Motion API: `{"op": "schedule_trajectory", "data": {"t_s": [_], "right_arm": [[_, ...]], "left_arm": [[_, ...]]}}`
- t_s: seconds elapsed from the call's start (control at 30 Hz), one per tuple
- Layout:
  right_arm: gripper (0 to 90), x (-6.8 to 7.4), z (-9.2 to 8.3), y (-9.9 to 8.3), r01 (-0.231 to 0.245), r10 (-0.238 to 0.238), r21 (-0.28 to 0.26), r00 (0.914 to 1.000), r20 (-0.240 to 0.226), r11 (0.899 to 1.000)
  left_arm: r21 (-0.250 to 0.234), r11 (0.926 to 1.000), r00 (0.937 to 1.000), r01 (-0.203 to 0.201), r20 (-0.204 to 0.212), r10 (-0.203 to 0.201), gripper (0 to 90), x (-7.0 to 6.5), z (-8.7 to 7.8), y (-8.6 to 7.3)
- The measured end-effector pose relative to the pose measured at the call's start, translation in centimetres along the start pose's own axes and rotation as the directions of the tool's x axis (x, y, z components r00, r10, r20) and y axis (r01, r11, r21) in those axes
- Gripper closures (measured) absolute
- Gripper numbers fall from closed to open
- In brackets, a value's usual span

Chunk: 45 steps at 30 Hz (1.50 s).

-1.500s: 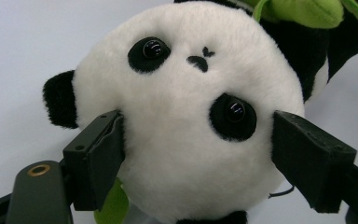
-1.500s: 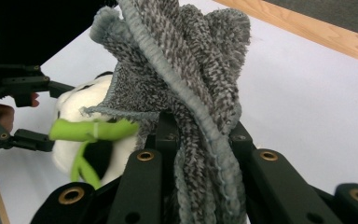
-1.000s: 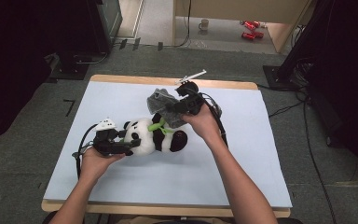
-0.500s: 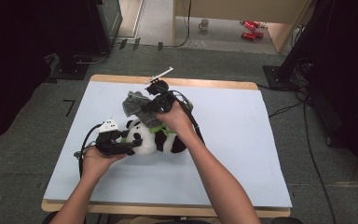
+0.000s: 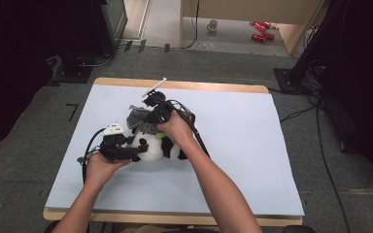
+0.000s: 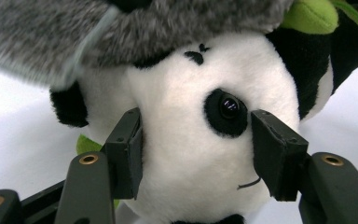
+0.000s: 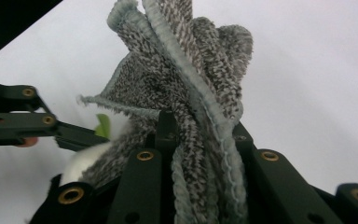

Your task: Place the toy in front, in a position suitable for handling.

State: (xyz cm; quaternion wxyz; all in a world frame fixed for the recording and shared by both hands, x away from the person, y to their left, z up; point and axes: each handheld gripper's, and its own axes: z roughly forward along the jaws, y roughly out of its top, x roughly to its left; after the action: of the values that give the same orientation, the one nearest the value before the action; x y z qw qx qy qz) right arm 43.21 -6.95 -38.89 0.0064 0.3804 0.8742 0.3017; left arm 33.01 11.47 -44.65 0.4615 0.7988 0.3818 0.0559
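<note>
A black-and-white panda plush (image 5: 154, 146) lies on the white table sheet (image 5: 252, 145). My left gripper (image 5: 133, 148) reaches in from the left, and its jaws have just been closing. In the left gripper view its pads (image 6: 127, 149) press both sides of the panda's head (image 6: 191, 154). My right gripper (image 5: 147, 120) hangs just above the panda, shut on a bunched grey towel cloth (image 5: 135, 116). In the right gripper view the cloth (image 7: 186, 70) stands up between the jaws of the right gripper (image 7: 200, 135). The cloth (image 6: 121, 23) drapes over the top of the panda's head.
The sheet covers a wooden table whose far edge (image 5: 213, 87) shows bare. The right gripper's black cable (image 5: 196, 133) loops over the sheet beside the forearm. Beyond the table, a mug (image 5: 213, 24) and red cans (image 5: 260, 30) sit on the floor.
The right hand has carried the grey cloth left and down, from right of the panda to over its head. The left hand has stayed on the panda.
</note>
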Motion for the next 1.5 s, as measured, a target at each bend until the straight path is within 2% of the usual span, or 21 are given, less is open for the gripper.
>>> {"op": "schedule_trajectory", "data": {"t_s": [0.1, 0.2, 0.27, 0.4, 0.63, 0.73, 0.83, 0.9, 0.97, 1.1, 1.23, 1.37, 1.5], "right_arm": [[74.5, -0.8, -0.5, -0.7, -0.019, 0.019, -0.008, 0.9989, 0.042, 1.000], [75.5, -1.9, -1.1, -1.4, -0.042, 0.041, 0.011, 0.9957, 0.083, 0.999], [75.6, -2.4, -1.6, -1.9, -0.046, 0.044, 0.018, 0.9956, 0.083, 0.999], [75.5, -2.8, -2.1, -2.4, -0.005, 0.003, 0.023, 0.9940, 0.109, 1.000], [75.3, -3.7, -3.1, -2.4, -0.032, 0.031, 0.008, 0.9943, 0.103, 0.999], [75.4, -4.2, -4.0, -2.6, -0.050, 0.051, -0.014, 0.9925, 0.111, 0.999], [76.6, -5.1, -5.2, -2.9, -0.078, 0.082, -0.035, 0.9860, 0.145, 0.996], [76.7, -6.0, -5.9, -3.4, -0.098, 0.101, -0.027, 0.9817, 0.161, 0.995], [76.7, -6.9, -6.3, -4.3, -0.127, 0.132, -0.041, 0.9818, 0.137, 0.991], [76.6, -8.2, -7.1, -5.3, -0.158, 0.167, -0.075, 0.9766, 0.136, 0.985], [77.3, -7.9, -8.5, -4.6, -0.154, 0.173, -0.114, 0.9682, 0.181, 0.981], [77.4, -6.9, -9.3, -3.5, -0.123, 0.147, -0.140, 0.9738, 0.174, 0.983], [77.7, -5.7, -8.6, -2.3, -0.123, 0.140, -0.145, 0.9834, 0.115, 0.982]], "left_arm": [[0.008, 0.9999, 1.0000, 0.007, -0.001, -0.007, 42.3, 0.0, 0.0, 0.0], [0.014, 0.9998, 0.9999, 0.011, -0.002, -0.011, 42.6, 0.0, 0.0, -0.1], [0.019, 0.9998, 1.0000, 0.004, -0.005, -0.004, 42.7, -0.1, 0.0, 0.0], [0.023, 0.9994, 0.9996, 0.026, -0.009, -0.026, 43.7, -0.2, 0.1, 0.1], [0.019, 0.9991, 0.9993, 0.037, 0.001, -0.037, 43.8, -0.1, 0.0, 0.0], [0.009, 0.9990, 0.9990, 0.044, 0.004, -0.044, 43.7, 0.0, 0.0, -0.1], [0.004, 0.9989, 0.9988, 0.046, 0.015, -0.046, 43.6, 0.3, 0.0, -0.2], [-0.003, 0.9991, 0.9989, 0.041, 0.023, -0.041, 43.4, 0.4, 0.0, -0.3], [-0.006, 0.9993, 0.9991, 0.036, 0.023, -0.036, 43.4, 0.4, 0.0, -0.3], [-0.010, 0.9995, 0.9993, 0.031, 0.022, -0.030, 43.3, 0.3, 0.0, -0.3], [-0.013, 0.9995, 0.9993, 0.031, 0.021, -0.030, 43.0, 0.3, 0.0, -0.4], [-0.016, 0.9994, 0.9993, 0.030, 0.023, -0.029, 42.8, 0.3, -0.1, -0.5], [-0.011, 0.9995, 0.9993, 0.029, 0.023, -0.029, 43.1, 0.3, 0.0, -0.4]]}}
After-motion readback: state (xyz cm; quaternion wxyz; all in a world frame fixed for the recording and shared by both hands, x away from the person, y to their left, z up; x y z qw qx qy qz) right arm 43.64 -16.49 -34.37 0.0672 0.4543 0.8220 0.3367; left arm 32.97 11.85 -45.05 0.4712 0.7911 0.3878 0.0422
